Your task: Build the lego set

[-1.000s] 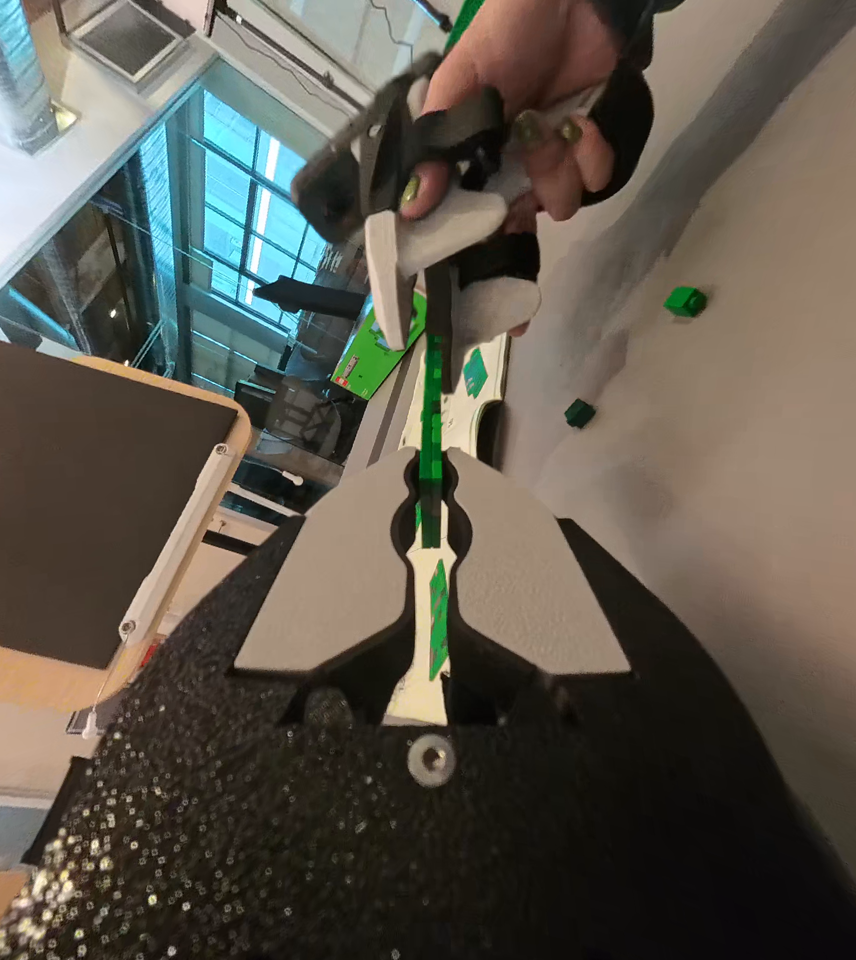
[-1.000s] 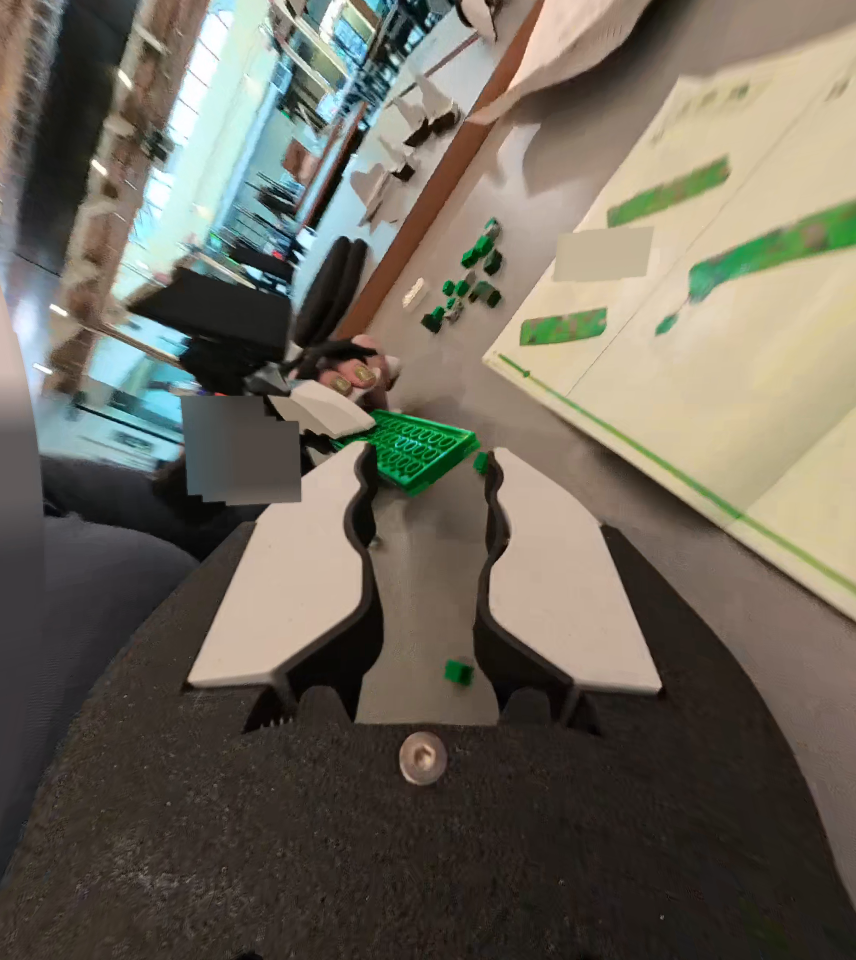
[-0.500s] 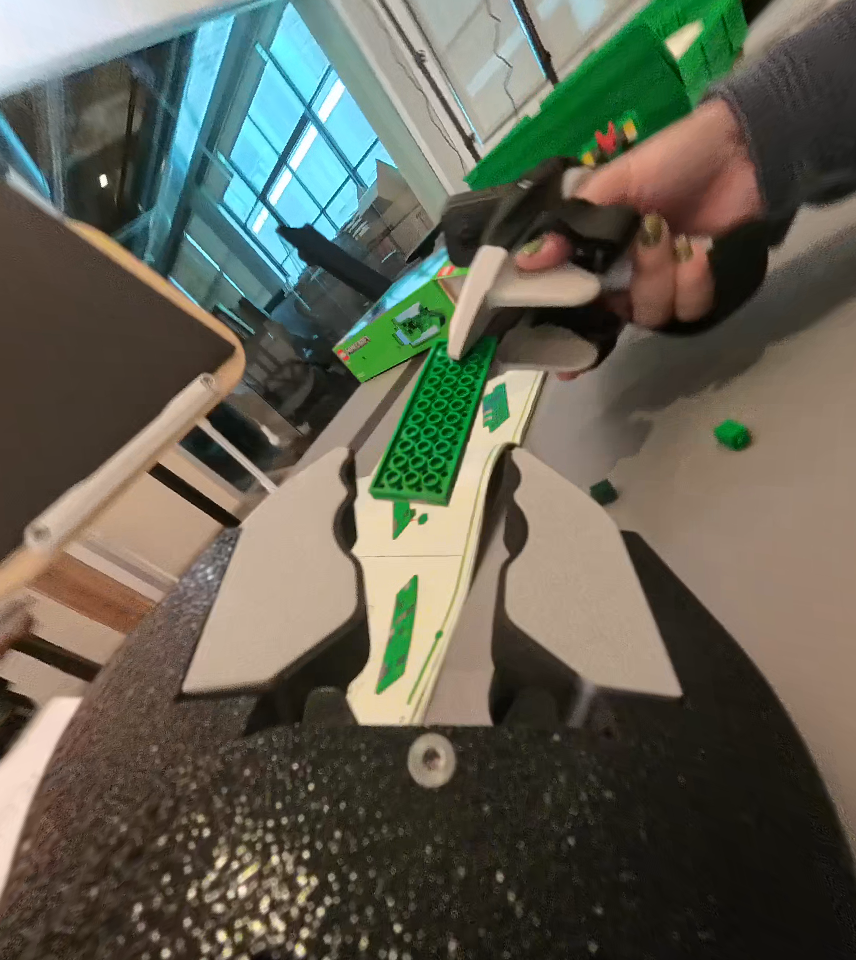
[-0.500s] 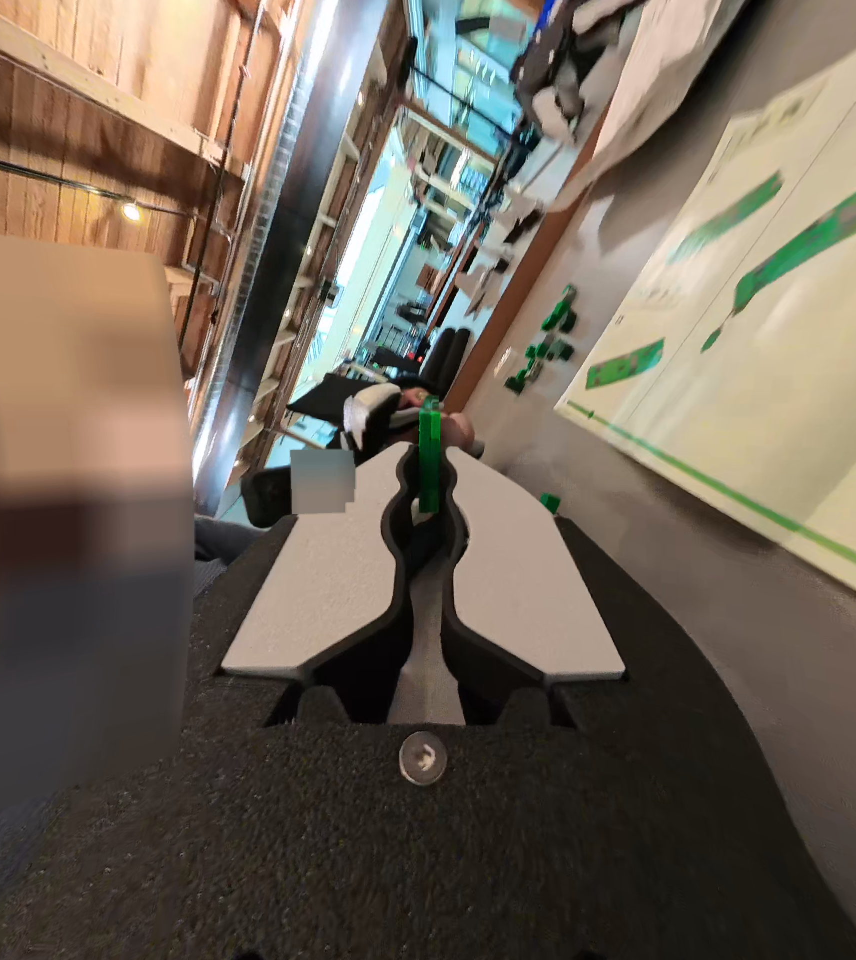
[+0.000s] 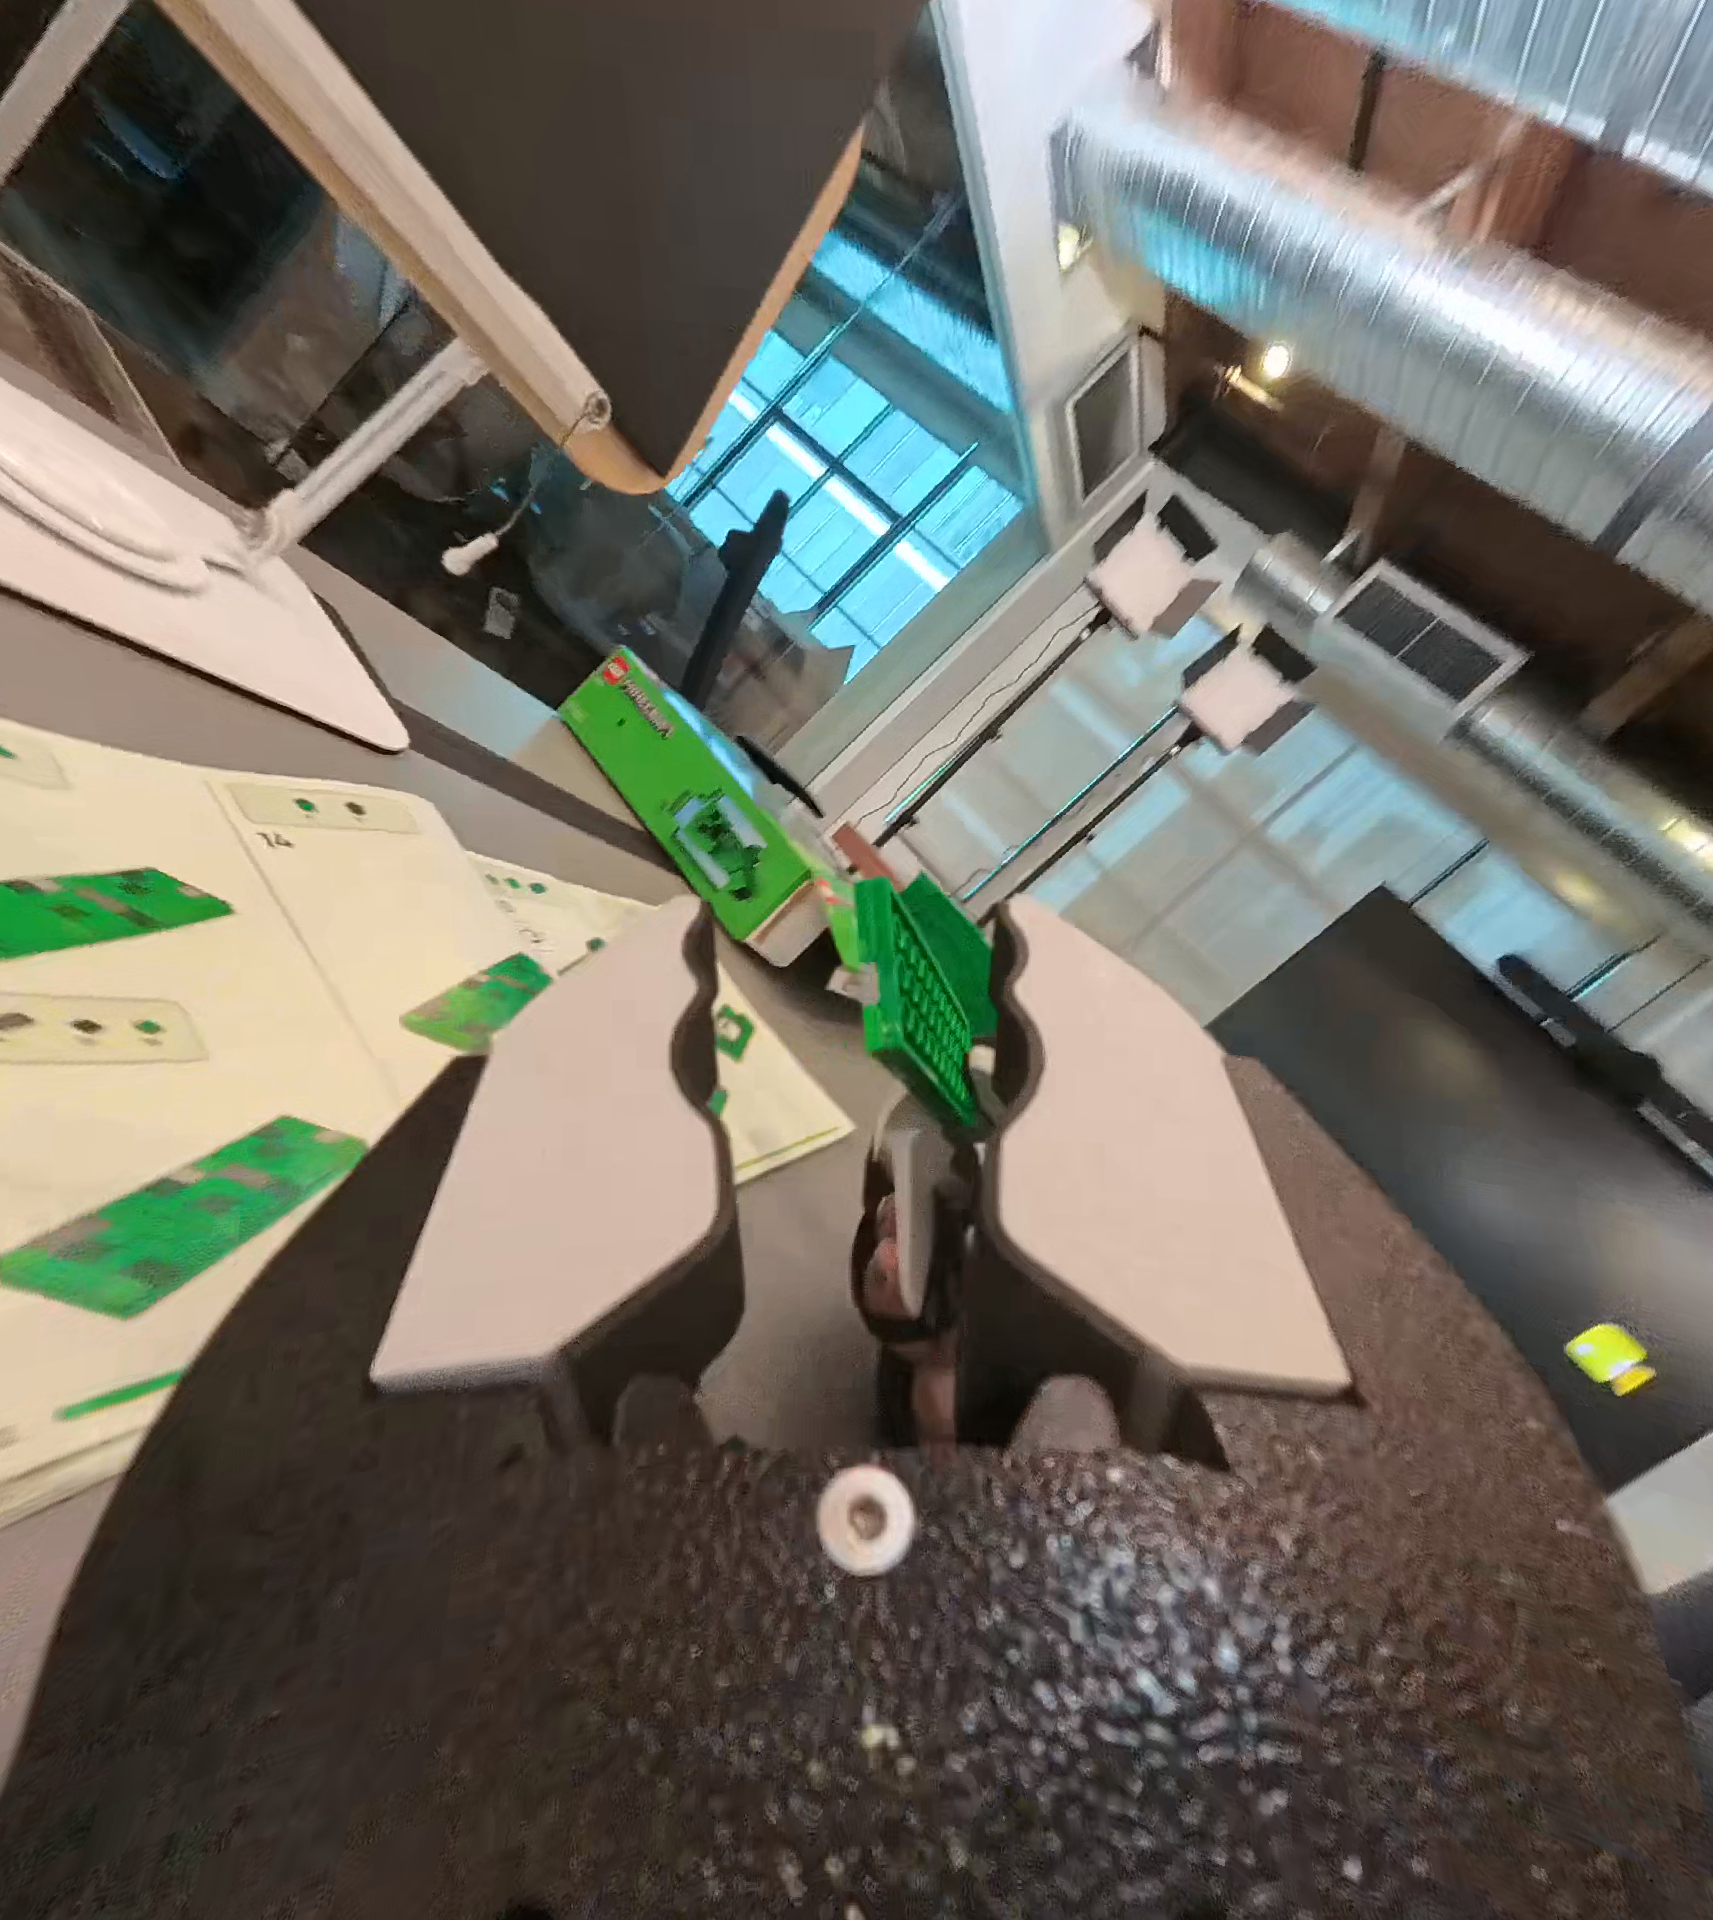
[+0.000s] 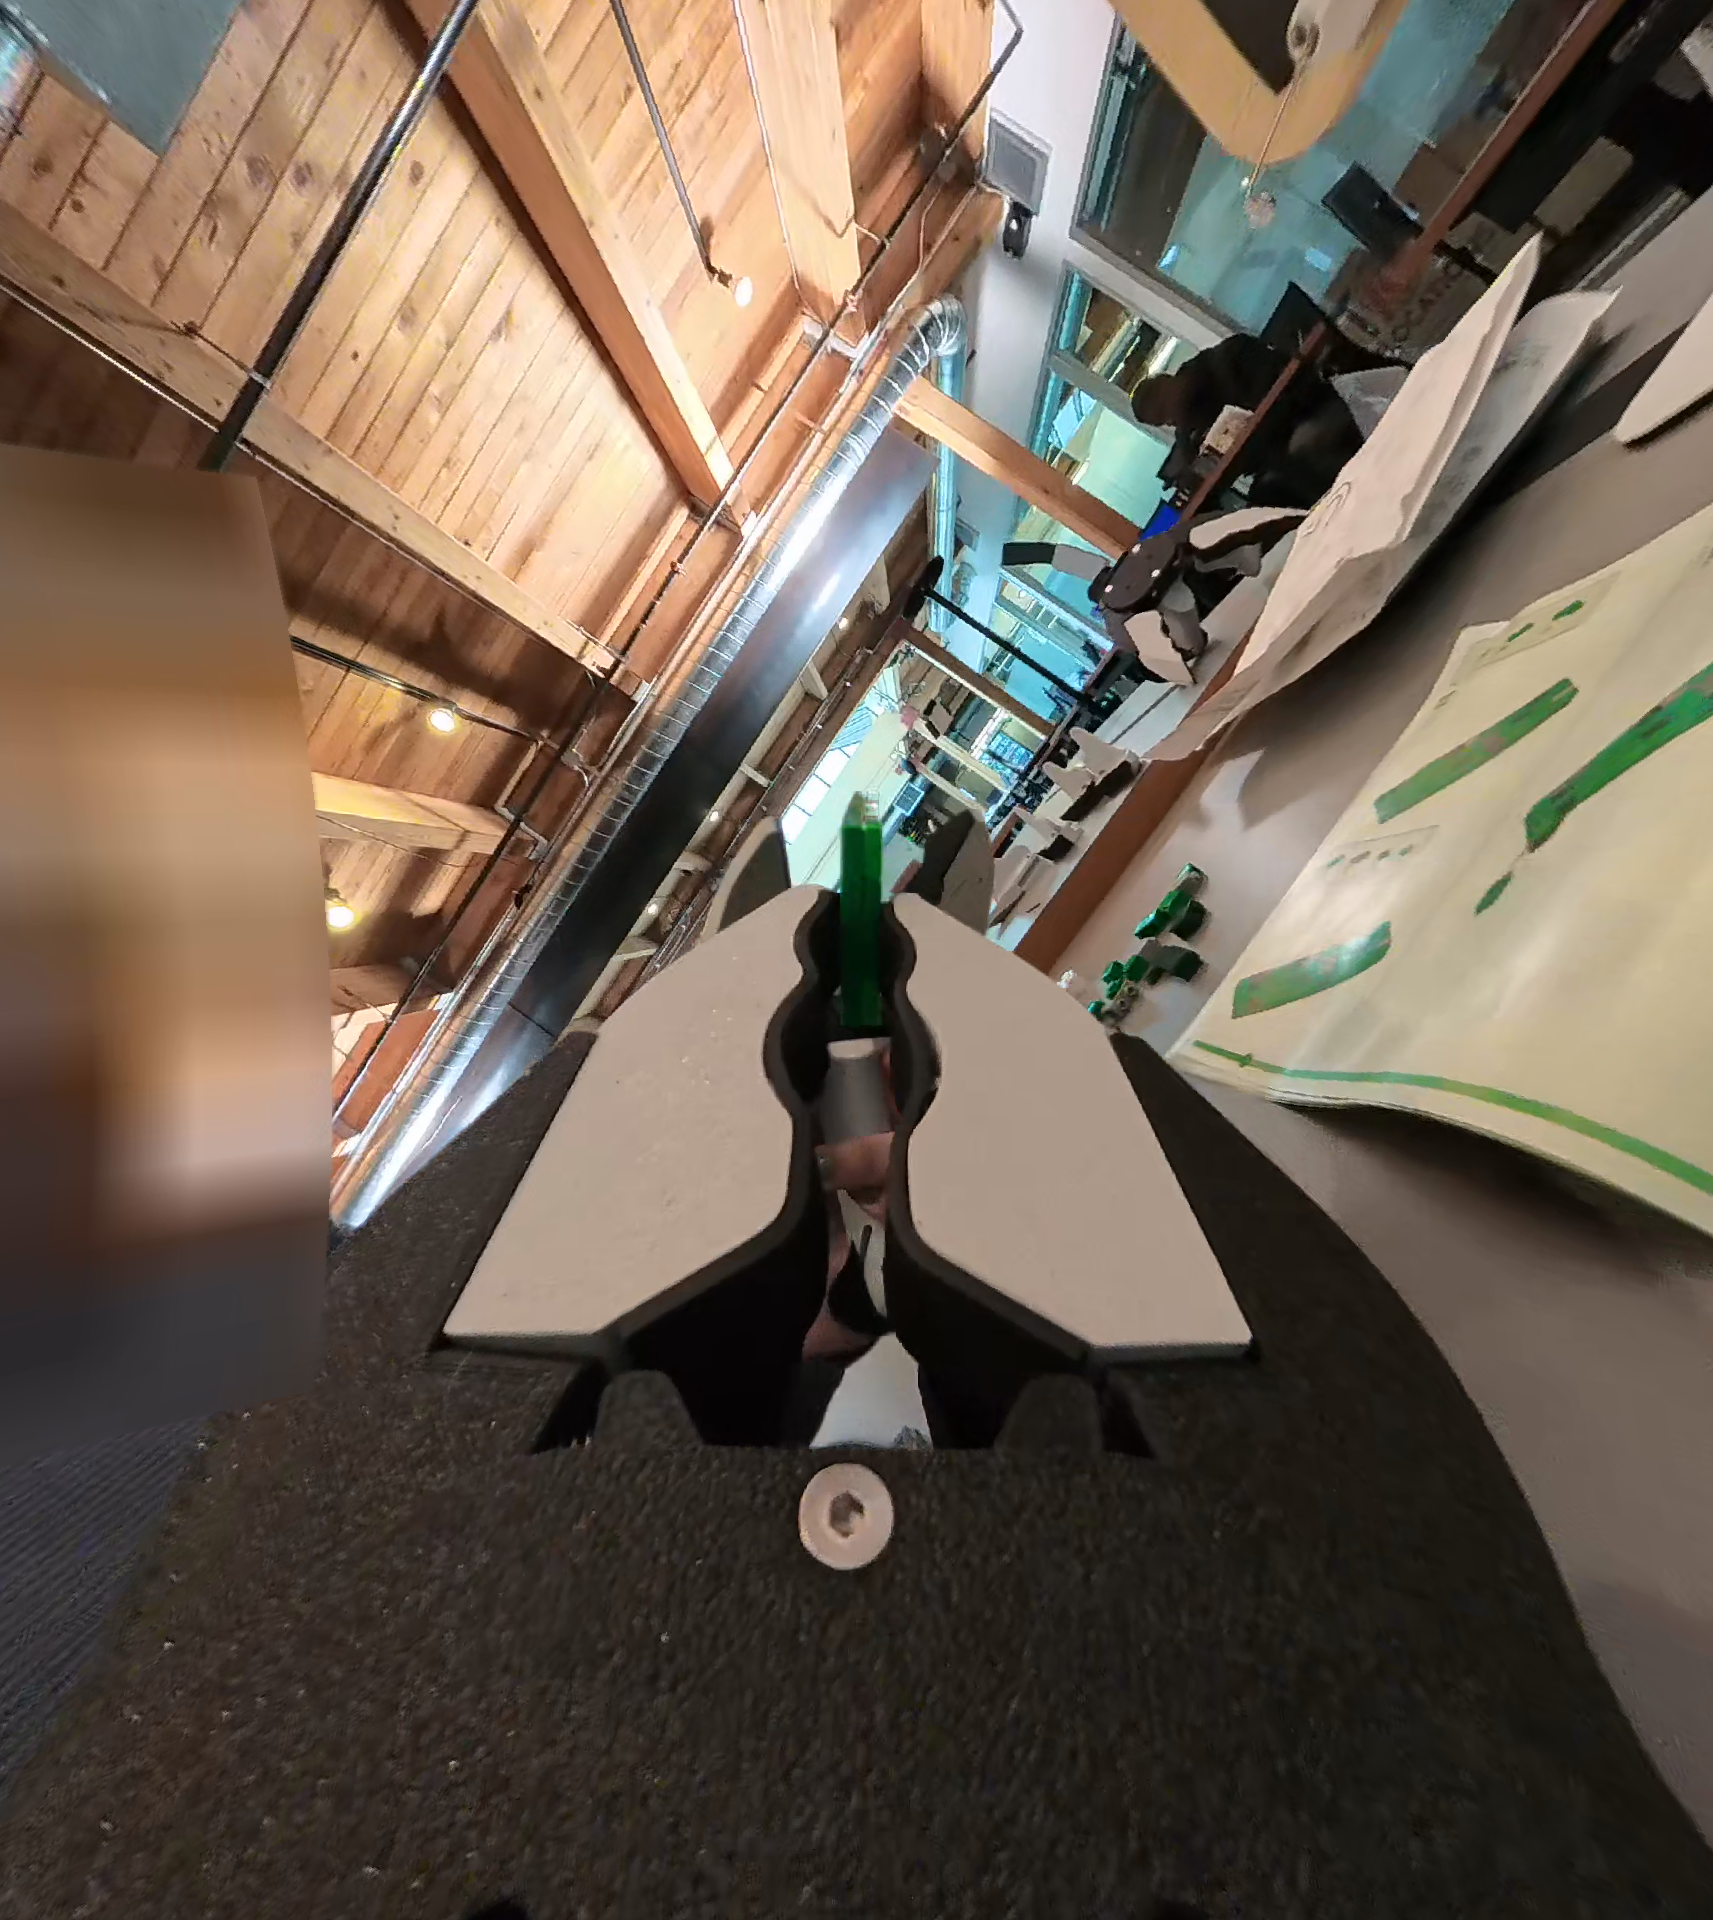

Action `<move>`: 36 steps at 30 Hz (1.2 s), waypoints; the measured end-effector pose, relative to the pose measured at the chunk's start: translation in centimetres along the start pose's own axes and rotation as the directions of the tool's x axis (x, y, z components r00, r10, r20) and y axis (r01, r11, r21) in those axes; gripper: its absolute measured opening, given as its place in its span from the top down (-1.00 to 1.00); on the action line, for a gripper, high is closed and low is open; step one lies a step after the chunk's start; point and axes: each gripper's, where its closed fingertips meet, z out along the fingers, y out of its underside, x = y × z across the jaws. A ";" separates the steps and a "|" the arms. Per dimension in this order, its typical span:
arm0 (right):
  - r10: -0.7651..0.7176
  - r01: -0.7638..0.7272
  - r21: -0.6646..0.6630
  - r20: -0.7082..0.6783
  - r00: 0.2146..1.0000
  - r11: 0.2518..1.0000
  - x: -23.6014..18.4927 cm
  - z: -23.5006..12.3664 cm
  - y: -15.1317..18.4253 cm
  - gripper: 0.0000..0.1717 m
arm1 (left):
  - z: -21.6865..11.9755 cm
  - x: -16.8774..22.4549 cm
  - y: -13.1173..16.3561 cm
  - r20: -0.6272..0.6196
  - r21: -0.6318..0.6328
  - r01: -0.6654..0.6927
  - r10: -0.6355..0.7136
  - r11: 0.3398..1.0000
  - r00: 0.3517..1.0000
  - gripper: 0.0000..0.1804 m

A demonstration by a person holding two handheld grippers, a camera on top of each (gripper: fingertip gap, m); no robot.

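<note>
Plate (image 6: 860,914) passed over — right gripper (image 6: 857,920) now clamps it edge-on; left gripper (image 5: 847,925) released, empty — bricks (image 6: 1158,951) unplaced.

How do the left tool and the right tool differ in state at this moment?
The left tool stands open, with a wide gap between its fingers; the right tool is shut. The left tool grips nothing, though the green plate shows between its fingers, close to one of them; the right tool clamps that green plate edge-on. The left tool points over the instruction booklet; the right tool tilts toward the ceiling. Both have grey fingers.
</note>
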 end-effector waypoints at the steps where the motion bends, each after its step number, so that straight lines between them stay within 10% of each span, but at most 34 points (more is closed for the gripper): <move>1: 0.006 -0.006 -0.009 0.008 1.000 1.000 -0.1 0.2 0.3 0.93 | 0.1 0.0 0.0 -0.011 0.007 0.028 -0.028 1.000 1.000 0.47; 20: 0.006 -0.006 -0.060 0.005 1.000 0.998 -0.1 0.6 1.6 0.93 | -0.1 0.6 1.1 -0.099 -0.023 0.032 -0.034 0.999 0.995 0.91; 36: 0.010 -0.013 0.039 0.066 0.998 0.999 -1.2 0.5 0.6 0.93 | -0.4 2.3 0.6 -0.217 0.050 0.025 -0.014 0.998 0.976 0.74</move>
